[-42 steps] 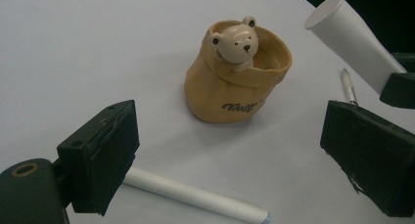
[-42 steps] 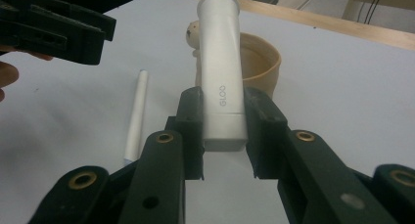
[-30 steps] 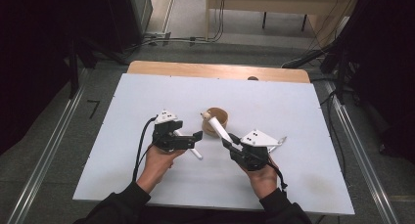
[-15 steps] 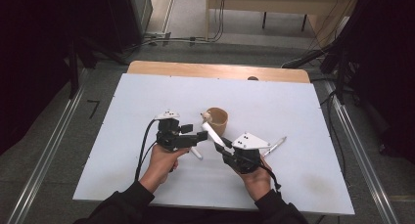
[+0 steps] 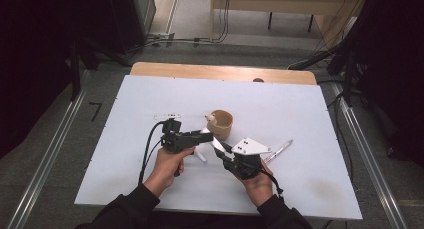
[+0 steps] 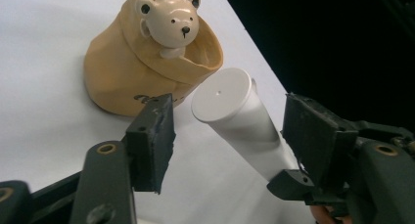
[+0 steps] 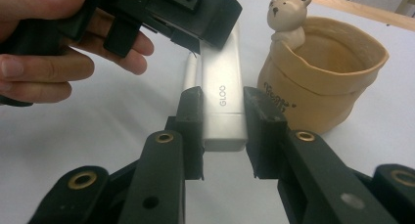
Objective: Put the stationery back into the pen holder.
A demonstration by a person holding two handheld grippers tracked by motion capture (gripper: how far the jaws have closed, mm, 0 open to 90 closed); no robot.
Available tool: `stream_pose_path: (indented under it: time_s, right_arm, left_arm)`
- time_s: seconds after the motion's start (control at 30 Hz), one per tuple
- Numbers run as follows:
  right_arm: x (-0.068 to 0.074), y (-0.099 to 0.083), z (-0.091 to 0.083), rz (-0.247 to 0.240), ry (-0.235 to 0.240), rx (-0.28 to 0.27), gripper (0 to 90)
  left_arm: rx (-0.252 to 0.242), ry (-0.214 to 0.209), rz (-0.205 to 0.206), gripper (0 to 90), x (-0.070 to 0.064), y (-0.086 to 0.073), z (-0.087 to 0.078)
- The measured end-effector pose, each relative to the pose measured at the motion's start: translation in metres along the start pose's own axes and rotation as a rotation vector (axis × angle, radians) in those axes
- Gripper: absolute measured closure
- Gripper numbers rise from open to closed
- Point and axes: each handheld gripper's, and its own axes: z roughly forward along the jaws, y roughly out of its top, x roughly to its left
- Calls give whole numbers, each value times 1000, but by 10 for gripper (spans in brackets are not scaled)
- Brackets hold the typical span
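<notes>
My right gripper [image 7: 222, 131] is shut on a white glue stick [image 7: 222, 87] marked GLOO, gripping its lower end from both sides. The stick [image 5: 212, 142] slants up and away toward my left gripper [image 5: 202, 137]. That left gripper [image 6: 230, 136] is open, its jaws standing either side of the stick's round flat end [image 6: 221, 94] with a gap at the left jaw. Just behind stands a tan pouch-shaped cup [image 5: 221, 124] with a small bear figure [image 6: 169, 19] on its rim.
A slim white stick [image 5: 200, 155] lies on the white table [image 5: 125, 119] under the left hand. A silver pen [image 5: 278, 151] lies to the right of the right hand. The table's wooden far edge [image 5: 220, 72] borders dark floor.
The right hand has come left and nearer with the glue stick. The left gripper has shifted right, so the stick's end now sits between its open jaws.
</notes>
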Motion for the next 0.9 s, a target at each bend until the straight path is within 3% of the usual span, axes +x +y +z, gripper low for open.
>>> stream_pose_path:
  time_s: [0.4,0.6,0.9]
  right_arm:
    - [2,-1,2,-14,8,-11,688]
    - [2,-4,7,-11,15,5,685]
    - [0,-5,10,-4,24,29,656]
  left_arm:
    - [-4,-56,-17,536,2,0,-1]
    - [-17,-106,-37,641,2,-1,-2]
    - [-23,-112,-15,672,1,-1,-2]
